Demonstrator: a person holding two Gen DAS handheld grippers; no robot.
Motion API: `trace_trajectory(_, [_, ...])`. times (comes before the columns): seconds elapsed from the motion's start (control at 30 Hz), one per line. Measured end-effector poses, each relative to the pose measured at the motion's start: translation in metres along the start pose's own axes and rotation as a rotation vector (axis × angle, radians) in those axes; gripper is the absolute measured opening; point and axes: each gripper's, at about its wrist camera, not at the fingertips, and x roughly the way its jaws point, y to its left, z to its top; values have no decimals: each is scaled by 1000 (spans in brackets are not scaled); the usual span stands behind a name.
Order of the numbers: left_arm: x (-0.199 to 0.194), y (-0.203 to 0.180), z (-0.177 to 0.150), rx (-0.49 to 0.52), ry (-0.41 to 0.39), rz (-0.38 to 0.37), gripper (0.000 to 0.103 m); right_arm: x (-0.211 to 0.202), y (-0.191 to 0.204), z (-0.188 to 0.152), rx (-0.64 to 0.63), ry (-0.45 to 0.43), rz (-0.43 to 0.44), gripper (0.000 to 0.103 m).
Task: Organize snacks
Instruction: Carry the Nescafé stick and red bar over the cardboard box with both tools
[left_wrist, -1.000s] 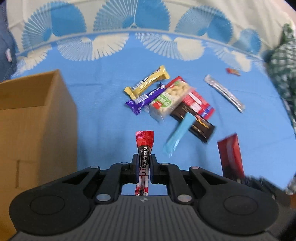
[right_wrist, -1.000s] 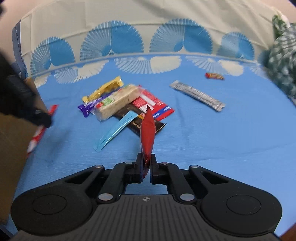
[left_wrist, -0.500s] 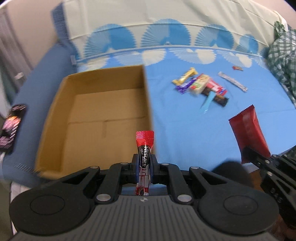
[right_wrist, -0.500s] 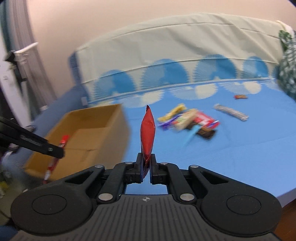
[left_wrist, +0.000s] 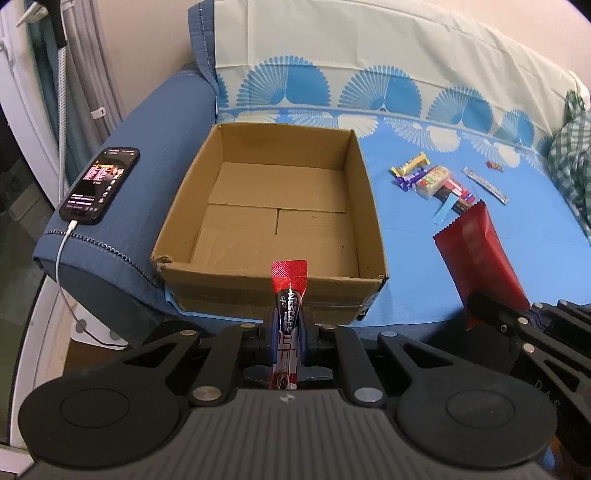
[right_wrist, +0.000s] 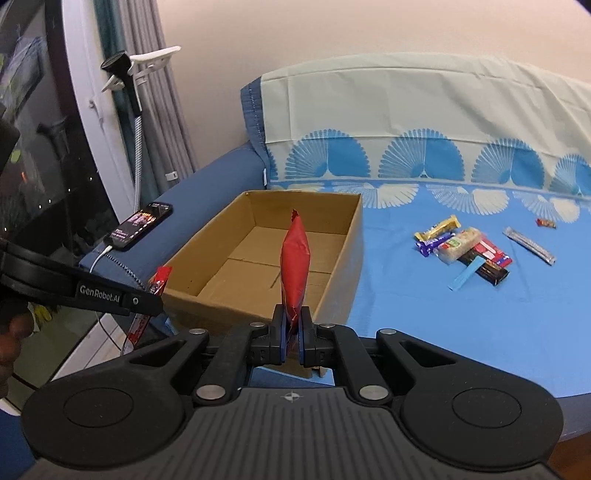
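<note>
My left gripper (left_wrist: 287, 332) is shut on a red Nescafe stick (left_wrist: 289, 291), held in front of the near wall of the open, empty cardboard box (left_wrist: 273, 284). My right gripper (right_wrist: 291, 332) is shut on a red snack packet (right_wrist: 294, 266), held upright before the box's (right_wrist: 343, 258) near right corner. In the left wrist view the red packet (left_wrist: 480, 254) and right gripper (left_wrist: 491, 314) show at the right. In the right wrist view the left gripper (right_wrist: 147, 301) with the stick (right_wrist: 157, 286) shows at the left. A pile of snacks (left_wrist: 436, 182) lies on the blue sheet, also in the right wrist view (right_wrist: 465, 247).
A phone (left_wrist: 99, 184) on a charging cable lies on the blue armrest left of the box. A silver stick (left_wrist: 485, 186) and a small red candy (left_wrist: 494, 166) lie beyond the pile. Green checked cloth (left_wrist: 570, 166) sits at the right edge. Curtain and lamp stand at left.
Both grippers have pulled back and swung left from the snack pile to the front of the cardboard box, still holding the stick and the packet.
</note>
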Motion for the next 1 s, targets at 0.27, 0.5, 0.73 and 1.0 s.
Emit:
trace_trajectory(0.27, [-5,12,-7,-21,-20,-29,12,1,17,2,-44,3,-33,6])
trace_trajectory(0.5, [-4,17,-8,-33,-22,-33,12,4,23,4,-68,16,-38,6])
trace_trajectory(0.73, [0,17,-7,-36,-13,-35,12,10,23,5,-69,32,-40,6])
trace_trajectory(1.0, [15,38,10,-71,-3,-13,12,22,23,11,-77,39,-41,6])
